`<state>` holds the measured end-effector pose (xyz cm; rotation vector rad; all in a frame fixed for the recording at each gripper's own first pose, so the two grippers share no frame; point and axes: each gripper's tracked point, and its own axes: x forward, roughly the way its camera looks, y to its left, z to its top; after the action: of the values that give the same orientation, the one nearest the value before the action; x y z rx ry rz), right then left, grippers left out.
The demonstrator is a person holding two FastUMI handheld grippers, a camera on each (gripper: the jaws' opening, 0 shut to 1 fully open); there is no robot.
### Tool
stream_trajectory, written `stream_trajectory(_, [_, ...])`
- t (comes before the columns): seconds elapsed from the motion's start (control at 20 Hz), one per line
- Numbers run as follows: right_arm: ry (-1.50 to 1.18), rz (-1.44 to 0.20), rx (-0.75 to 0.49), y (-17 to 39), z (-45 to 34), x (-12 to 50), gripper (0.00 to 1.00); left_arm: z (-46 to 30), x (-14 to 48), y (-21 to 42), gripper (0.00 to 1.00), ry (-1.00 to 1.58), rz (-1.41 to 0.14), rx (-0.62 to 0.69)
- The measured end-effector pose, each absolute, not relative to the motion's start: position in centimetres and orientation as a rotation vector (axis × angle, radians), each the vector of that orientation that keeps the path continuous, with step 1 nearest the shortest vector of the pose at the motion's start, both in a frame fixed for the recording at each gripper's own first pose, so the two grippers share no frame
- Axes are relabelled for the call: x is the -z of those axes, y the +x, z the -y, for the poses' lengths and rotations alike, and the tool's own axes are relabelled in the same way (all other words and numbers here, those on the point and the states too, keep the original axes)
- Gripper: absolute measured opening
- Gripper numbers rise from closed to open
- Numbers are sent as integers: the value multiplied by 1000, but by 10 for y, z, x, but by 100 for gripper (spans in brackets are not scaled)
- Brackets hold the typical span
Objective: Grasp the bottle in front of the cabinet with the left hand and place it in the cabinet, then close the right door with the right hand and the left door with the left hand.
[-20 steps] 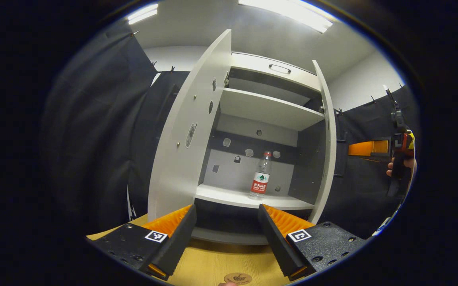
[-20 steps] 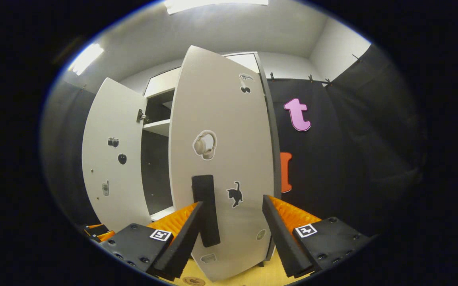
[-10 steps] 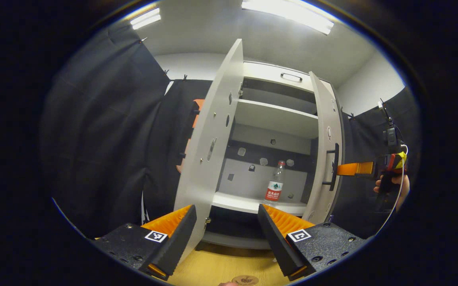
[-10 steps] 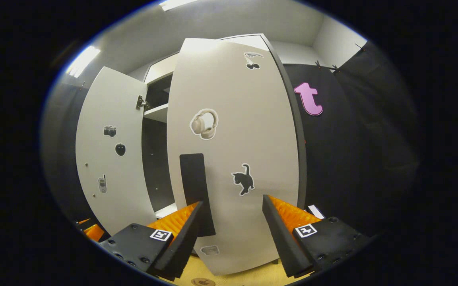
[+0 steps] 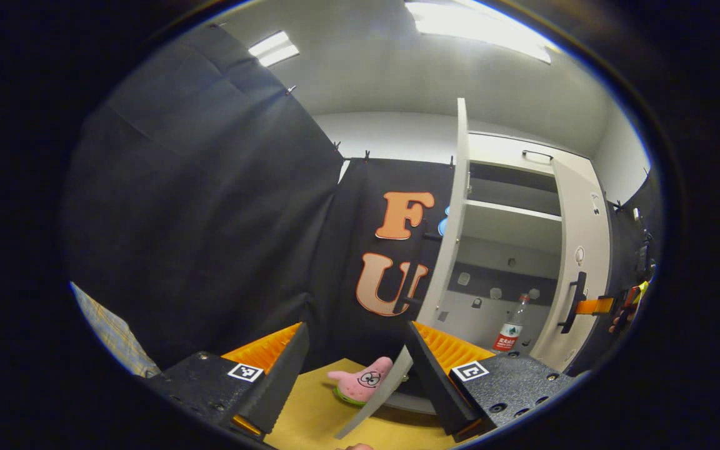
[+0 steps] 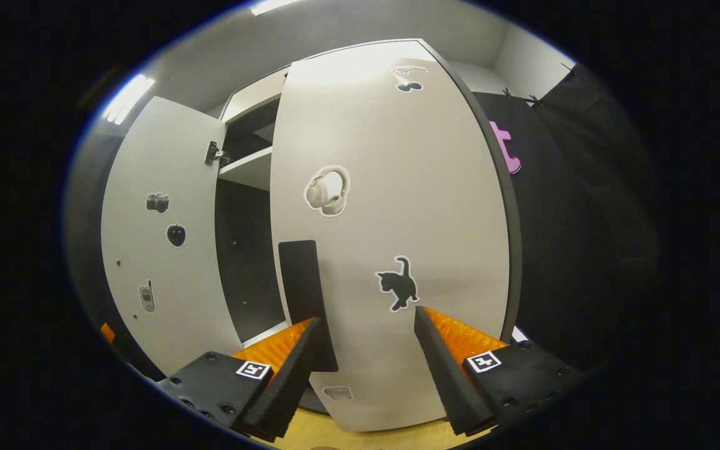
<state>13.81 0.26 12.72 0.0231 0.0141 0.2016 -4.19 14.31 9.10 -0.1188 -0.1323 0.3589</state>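
Clear bottle (image 5: 512,325) in cabinet (image 5: 510,225) – R gripper (image 6: 365,322) at R door (image 6: 391,219)

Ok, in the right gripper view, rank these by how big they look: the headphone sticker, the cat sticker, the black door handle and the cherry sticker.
Largest to smallest, as they look:
1. black door handle
2. headphone sticker and cat sticker, too alike to separate
3. cherry sticker, though fisheye squeezing near the edge may shrink it

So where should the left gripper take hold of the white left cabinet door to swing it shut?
Best by its free vertical edge on the white left cabinet door. The panel stands wide open, edge-on to the left gripper. Come from the outer side, by the black cloth, where a dark handle seems to project, and push toward the cabinet.
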Motion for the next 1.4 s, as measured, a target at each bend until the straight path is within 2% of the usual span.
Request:
stream_trajectory(0.15, [24,-10,-200,143,-5,-127,98,-162,-95,-25,94,-97,131,-377])
stream_trajectory(0.45, [34,-13,-187,137,-5,-126,98,-164,-103,25,95,-168,134,-289])
stream_trajectory(0.7, [24,10,-154,95,17,-120,98,-169,-103,44,92,-86,133,-301])
stream_trajectory(0.75, [21,19,-134,87,25,-118,98,-169,-106,45,97,-68,138,-303])
stream_trajectory(0.8, [20,28,-119,81,30,-116,98,-170,-107,49,94,-56,144,-305])
stream_trajectory(1.05, [60,27,-83,54,48,-105,98,-163,-106,51,92,-72,129,-272])
stream_trajectory(1.25, [58,29,-51,43,63,-102,98,-139,-106,50,92,-59,118,-197])
stream_trajectory(1.3, [59,29,-48,41,65,-102,98,-128,-106,50,88,-65,112,-168])
stream_trajectory(1.4, [66,28,-44,36,70,-101,98,-105,-102,50,88,-99,97,-104])
